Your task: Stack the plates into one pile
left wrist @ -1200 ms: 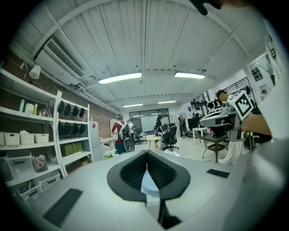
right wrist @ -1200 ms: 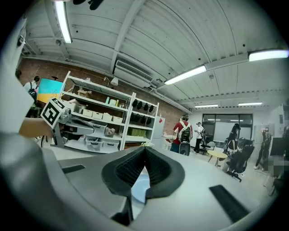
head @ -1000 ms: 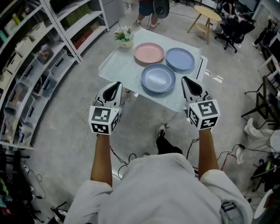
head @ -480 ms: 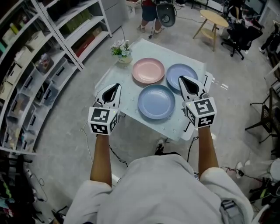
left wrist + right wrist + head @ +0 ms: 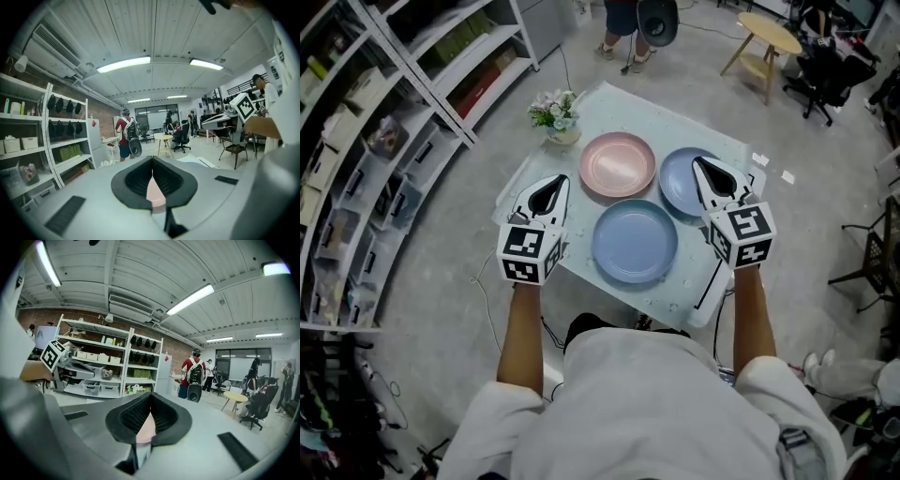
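Three plates lie on a small pale table [image 5: 694,141] in the head view: a pink plate [image 5: 618,164] at the back, a blue plate [image 5: 635,241] at the front, and a second blue plate [image 5: 680,183] at the right, partly hidden behind my right gripper. My left gripper [image 5: 558,181] hovers over the table's left edge, left of the pink plate, shut and empty. My right gripper [image 5: 703,167] hangs over the right blue plate, also shut with nothing in it. Both gripper views look level across the room, jaws [image 5: 152,171] [image 5: 149,404] closed tip to tip.
A small pot of flowers [image 5: 555,116] stands at the table's back left corner. Shelving racks [image 5: 384,122] run along the left. A person [image 5: 623,23], a round wooden side table [image 5: 766,37] and office chairs [image 5: 830,66] are beyond the table.
The table and plates have come nearer and lower in the head view. Both grippers, earlier short of the table's front edge, now hang over it on either side of the plates.
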A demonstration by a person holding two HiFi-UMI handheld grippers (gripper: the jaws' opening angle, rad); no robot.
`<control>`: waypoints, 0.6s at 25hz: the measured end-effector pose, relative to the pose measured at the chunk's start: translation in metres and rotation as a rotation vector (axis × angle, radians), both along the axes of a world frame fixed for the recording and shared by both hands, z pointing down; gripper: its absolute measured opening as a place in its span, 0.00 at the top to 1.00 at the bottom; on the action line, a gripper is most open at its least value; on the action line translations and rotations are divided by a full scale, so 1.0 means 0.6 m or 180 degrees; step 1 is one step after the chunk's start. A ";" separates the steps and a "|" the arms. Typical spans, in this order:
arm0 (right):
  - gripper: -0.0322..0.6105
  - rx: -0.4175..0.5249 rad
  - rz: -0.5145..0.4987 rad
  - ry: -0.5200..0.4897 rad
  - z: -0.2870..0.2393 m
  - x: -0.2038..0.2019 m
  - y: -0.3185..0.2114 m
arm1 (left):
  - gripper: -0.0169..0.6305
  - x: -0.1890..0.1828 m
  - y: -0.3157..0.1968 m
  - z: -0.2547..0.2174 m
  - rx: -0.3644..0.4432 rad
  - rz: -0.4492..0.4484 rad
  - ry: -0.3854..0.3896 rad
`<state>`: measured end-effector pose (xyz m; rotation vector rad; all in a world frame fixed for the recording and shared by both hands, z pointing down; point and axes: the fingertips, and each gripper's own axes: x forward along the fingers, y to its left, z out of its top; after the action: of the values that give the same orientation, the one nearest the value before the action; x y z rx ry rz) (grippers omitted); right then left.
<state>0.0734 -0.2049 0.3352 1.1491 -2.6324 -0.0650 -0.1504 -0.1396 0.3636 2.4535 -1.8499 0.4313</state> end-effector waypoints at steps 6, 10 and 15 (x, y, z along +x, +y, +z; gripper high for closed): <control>0.92 -0.0259 0.0253 0.0050 0.056 -0.038 -0.052 | 0.95 -0.051 -0.072 0.042 -0.0180 0.0201 0.0072; 0.89 -0.0494 0.0412 -0.0054 0.098 -0.047 -0.064 | 0.95 -0.071 -0.105 0.079 -0.0326 0.0339 0.0127; 0.80 -0.0778 0.0634 0.0068 0.179 -0.038 -0.057 | 0.95 -0.070 -0.113 0.133 -0.0529 0.0511 0.0190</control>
<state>0.0504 -0.2389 0.4423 1.3049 -2.4103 0.2735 -0.1926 -0.2076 0.4436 2.4816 -1.5343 0.4914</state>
